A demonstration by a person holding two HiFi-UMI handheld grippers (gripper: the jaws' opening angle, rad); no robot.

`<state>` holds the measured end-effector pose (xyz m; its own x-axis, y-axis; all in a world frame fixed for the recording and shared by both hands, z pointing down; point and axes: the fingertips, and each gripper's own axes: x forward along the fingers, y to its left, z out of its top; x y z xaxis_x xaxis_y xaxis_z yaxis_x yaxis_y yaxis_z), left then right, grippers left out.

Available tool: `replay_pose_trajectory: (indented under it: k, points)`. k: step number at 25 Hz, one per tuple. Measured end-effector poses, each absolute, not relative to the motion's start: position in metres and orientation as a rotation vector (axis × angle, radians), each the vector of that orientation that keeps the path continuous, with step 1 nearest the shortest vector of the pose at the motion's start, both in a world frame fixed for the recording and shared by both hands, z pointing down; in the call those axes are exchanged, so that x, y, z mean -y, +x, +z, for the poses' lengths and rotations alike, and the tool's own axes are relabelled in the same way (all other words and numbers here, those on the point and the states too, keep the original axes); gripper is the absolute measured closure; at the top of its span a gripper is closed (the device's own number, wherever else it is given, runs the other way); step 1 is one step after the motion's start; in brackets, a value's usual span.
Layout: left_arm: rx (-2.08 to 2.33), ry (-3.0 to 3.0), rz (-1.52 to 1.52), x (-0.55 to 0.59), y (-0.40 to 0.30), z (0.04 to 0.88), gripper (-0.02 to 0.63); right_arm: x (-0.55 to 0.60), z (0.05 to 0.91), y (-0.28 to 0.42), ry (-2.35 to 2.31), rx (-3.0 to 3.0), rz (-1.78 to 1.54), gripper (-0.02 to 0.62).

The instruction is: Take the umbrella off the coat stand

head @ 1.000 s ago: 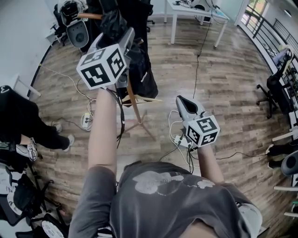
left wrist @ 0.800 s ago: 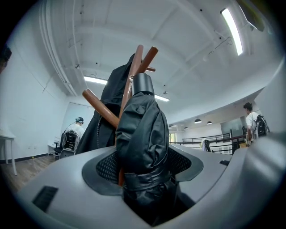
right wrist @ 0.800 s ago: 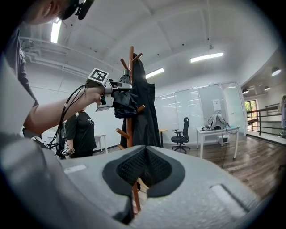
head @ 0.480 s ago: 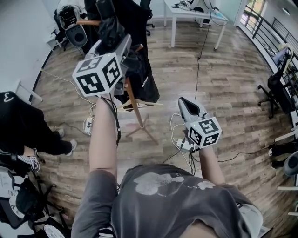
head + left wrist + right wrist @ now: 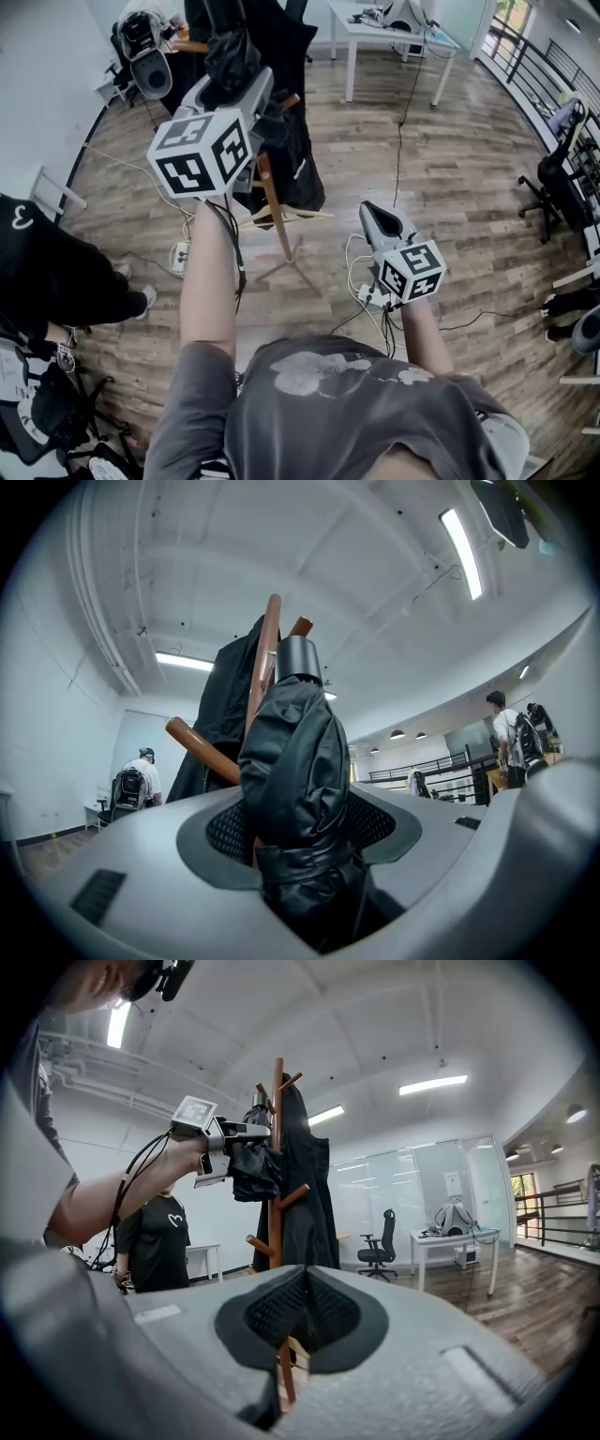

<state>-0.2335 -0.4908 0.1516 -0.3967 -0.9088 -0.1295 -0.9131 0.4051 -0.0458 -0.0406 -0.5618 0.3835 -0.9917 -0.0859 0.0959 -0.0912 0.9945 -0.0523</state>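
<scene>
A folded black umbrella hangs at the top of the wooden coat stand, beside a black coat. My left gripper is raised to it and its jaws are closing, with the umbrella's bundled fabric filling the gap and both pads against it. In the right gripper view the umbrella sits by the stand's pole, the left gripper on it. My right gripper hangs lower, right of the stand, shut with nothing in it; its pads meet.
A person in black stands at the left. A white desk is at the back, office chairs at the right. Cables and a power strip lie on the wooden floor near the stand's feet.
The left gripper has risen a little at the stand's top, the umbrella moving with it. The person at the left has shifted. The right gripper has stayed where it was.
</scene>
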Motion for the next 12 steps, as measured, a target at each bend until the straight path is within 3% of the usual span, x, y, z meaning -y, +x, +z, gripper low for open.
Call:
replay_pose_trajectory:
  k: [12]
  points:
    - [-2.401, -1.735, 0.042, 0.471, -0.209, 0.136, 0.342, 0.532, 0.376, -0.046, 0.168, 3.059, 0.075, 0.597]
